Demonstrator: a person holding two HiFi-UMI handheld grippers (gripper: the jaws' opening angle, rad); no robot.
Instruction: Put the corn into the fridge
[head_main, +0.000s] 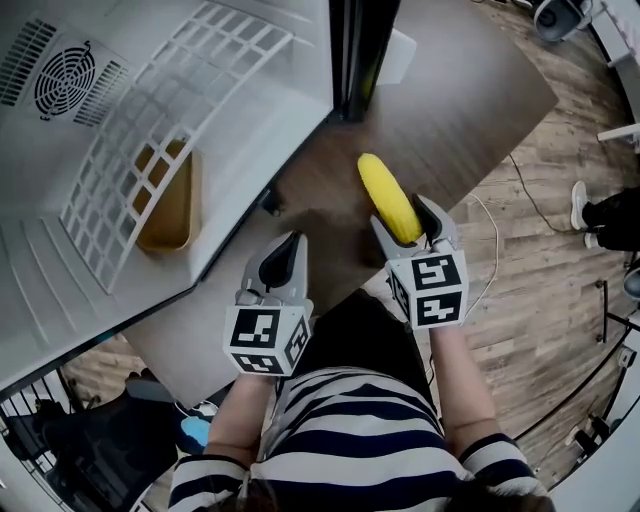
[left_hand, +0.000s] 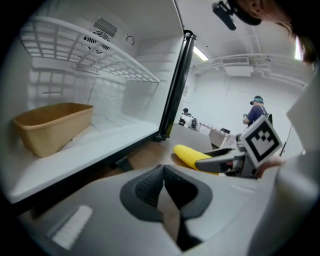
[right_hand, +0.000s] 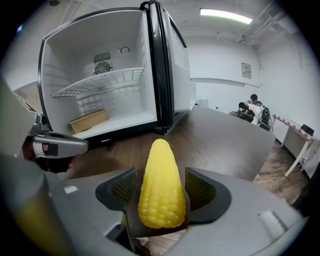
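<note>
A yellow corn cob (head_main: 388, 198) lies on the brown table (head_main: 460, 100), pointing toward the open fridge (head_main: 60, 270). My right gripper (head_main: 402, 215) is open around the cob's near end. In the right gripper view the corn (right_hand: 161, 185) sits between the pads with a small gap on each side. The corn (left_hand: 192, 155) also shows in the left gripper view, beside the right gripper's fingers (left_hand: 222, 159). My left gripper (head_main: 290, 240) hovers left of it, shut and empty, near the fridge's front edge.
Inside the fridge a tan tray (head_main: 170, 205) rests on the white floor under a wire shelf (head_main: 170, 110). The dark door edge (head_main: 355, 50) stands at the table's back. A cable (head_main: 500, 240) and a person's shoe (head_main: 580, 205) are on the wood floor at the right.
</note>
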